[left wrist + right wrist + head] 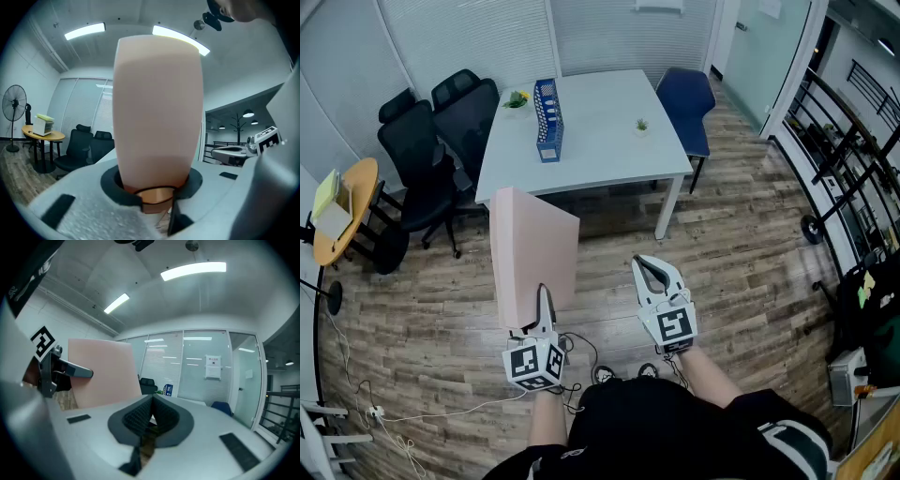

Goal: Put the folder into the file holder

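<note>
Left claw (543,302) is clamped on the bottom edge of the upright pink folder (534,248), held well apart from the blue file holder (548,122) on the white table (609,131); with so low a grip, tilt or slip could be provoked in transit

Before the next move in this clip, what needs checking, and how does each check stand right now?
1. Folder clamped at its lower edge by the left gripper: ok.
2. Folder standing upright: ok.
3. Right gripper spare, jaws together on nothing: ok.
4. File holder standing on the white table: ok.
5. File holder within reach: not ok, a stretch of floor lies between.
6. Free slot in the file holder: cannot tell from here.
</note>
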`<state>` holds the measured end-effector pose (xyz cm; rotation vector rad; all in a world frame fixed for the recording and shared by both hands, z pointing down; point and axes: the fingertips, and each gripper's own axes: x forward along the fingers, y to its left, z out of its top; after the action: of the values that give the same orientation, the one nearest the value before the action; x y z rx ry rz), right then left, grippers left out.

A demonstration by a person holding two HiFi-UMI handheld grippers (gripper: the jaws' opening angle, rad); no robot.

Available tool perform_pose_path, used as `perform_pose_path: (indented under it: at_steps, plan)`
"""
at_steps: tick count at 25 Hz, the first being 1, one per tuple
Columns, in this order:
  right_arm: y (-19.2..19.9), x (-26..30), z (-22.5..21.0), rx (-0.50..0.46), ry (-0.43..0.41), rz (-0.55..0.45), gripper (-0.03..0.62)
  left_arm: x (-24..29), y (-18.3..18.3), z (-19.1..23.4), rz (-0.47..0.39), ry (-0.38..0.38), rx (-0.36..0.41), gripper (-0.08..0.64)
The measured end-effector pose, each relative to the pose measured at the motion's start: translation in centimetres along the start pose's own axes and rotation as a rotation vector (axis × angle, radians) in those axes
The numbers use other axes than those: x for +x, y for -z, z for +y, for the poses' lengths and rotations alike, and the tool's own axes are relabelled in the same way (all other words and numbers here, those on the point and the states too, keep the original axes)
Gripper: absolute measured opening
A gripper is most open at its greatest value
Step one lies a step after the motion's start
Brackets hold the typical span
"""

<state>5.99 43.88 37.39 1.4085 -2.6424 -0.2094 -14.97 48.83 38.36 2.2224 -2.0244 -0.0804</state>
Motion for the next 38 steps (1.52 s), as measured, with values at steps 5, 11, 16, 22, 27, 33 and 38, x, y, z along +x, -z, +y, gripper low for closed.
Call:
perform_pose_path:
  at_steps: [5, 11, 16, 22, 27, 33, 38]
  plan:
    - [0.1, 2.1, 1.9, 0.024, 0.033, -0.011, 0.005, 0.5, 0.3, 2.6, 0.010, 0.027, 0.014, 0.126]
    - [0.9, 3.2, 2.8, 0.060, 0.031, 0.004, 0.005, 1.3, 0.3, 4.1, 0.010, 0.036, 0.006, 0.127]
    - [1.4, 5.3, 1.4, 0.056, 0.038, 0.015, 0.005, 3.6, 0.4, 4.5, 0.019, 0.031, 0.001, 0.127]
    - [2.5, 9.6, -2.0, 0.064, 0.035, 0.012, 0.005, 8.2, 0.1, 5.0, 0.013, 0.012, 0.009, 0.127]
    - [2.2, 14.3, -5.1, 0.077, 0.009, -0.012, 0.005, 13.3, -0.6, 5.5, 0.010, -0.012, 0.018, 0.126]
    - [2.6, 18.5, -9.6, 0.086, -0.020, -0.013, 0.005, 18.8, -1.4, 5.1, 0.007, -0.052, -0.001, 0.127]
    - [4.0, 20.4, -12.9, 0.120, -0.033, -0.015, 0.005, 22.2, -2.1, 4.6, -0.008, -0.096, 0.006, 0.127]
